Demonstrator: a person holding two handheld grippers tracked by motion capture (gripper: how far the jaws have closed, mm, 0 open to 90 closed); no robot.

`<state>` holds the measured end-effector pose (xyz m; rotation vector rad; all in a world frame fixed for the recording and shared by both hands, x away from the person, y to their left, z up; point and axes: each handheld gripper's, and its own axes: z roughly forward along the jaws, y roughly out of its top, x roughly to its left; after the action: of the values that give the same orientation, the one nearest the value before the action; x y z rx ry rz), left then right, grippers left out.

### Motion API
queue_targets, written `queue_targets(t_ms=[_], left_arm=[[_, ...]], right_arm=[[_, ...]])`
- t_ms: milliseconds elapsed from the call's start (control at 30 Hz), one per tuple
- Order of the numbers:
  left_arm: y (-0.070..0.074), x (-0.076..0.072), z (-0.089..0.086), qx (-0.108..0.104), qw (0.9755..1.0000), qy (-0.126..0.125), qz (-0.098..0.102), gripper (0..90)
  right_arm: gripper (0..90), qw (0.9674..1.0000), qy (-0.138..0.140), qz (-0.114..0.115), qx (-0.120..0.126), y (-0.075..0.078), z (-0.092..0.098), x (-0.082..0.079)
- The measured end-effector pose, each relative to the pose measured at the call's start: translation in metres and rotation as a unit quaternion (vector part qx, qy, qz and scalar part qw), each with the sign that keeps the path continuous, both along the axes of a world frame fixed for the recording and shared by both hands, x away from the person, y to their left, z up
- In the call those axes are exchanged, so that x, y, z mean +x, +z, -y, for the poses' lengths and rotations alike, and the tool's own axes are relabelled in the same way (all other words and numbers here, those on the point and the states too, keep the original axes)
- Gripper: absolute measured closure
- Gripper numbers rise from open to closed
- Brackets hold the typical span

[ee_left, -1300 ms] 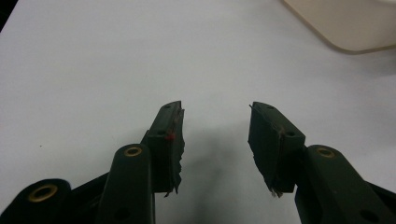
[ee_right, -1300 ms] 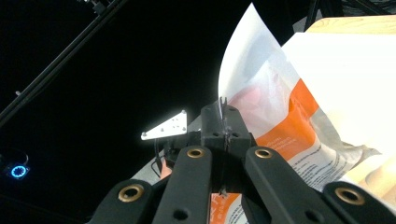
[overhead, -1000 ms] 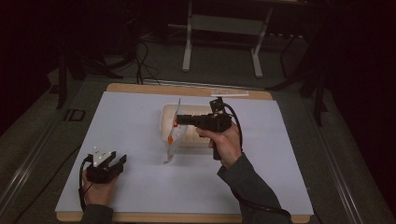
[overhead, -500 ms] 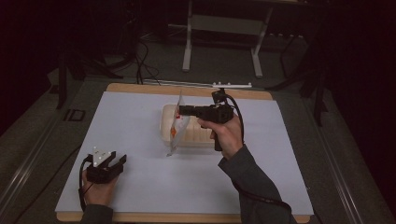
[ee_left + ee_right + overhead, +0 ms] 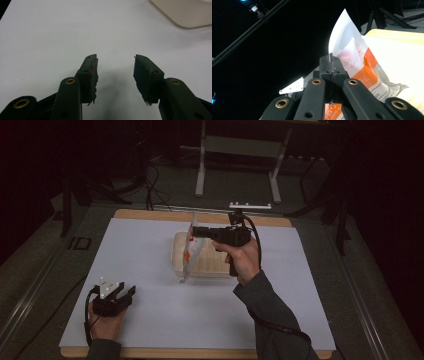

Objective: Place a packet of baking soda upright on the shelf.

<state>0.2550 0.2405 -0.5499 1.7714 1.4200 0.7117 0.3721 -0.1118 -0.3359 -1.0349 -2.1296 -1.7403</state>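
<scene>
In the high view, the right gripper point(image 5: 196, 232) holds a white and orange packet point(image 5: 190, 251) up above a cream tray point(image 5: 206, 265) in the middle of the white table point(image 5: 150, 270); the packet hangs down, its lower tip near the tray's front edge. The left gripper point(image 5: 125, 295) rests on the table near the front left corner, well apart.

In the left gripper view, its jaws stand wide over the bare white surface, nothing between them, the tray's corner point(image 5: 185, 15) far off.

In the right gripper view, the jaws are pinched tight on the packet's point(image 5: 359, 65) edge.
</scene>
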Motion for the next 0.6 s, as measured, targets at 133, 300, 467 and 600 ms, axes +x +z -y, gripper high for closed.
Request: queue_targets(t_ms=[133,300,467,600], left_arm=[[0.0,0.0,0.0,0.0,1.0,0.0,0.0,53.6],[0.0,0.0,0.0,0.0,1.0,-0.001,-0.001,53.6],[0.0,0.0,0.0,-0.001,1.0,-0.001,-0.001,53.7],[0.0,0.0,0.0,0.0,1.0,-0.001,-0.001,53.7]], right_arm=[[90.0,1.0,-0.005,0.002,0.004,0.002,-0.001,0.002],[90.0,0.9999,-0.012,0.003,0.008,0.002,-0.002,0.007],[90.0,0.9998,-0.016,0.003,0.015,0.002,-0.004,0.012],[90.0,0.9997,-0.017,0.009,0.016,0.002,-0.005,0.016]])
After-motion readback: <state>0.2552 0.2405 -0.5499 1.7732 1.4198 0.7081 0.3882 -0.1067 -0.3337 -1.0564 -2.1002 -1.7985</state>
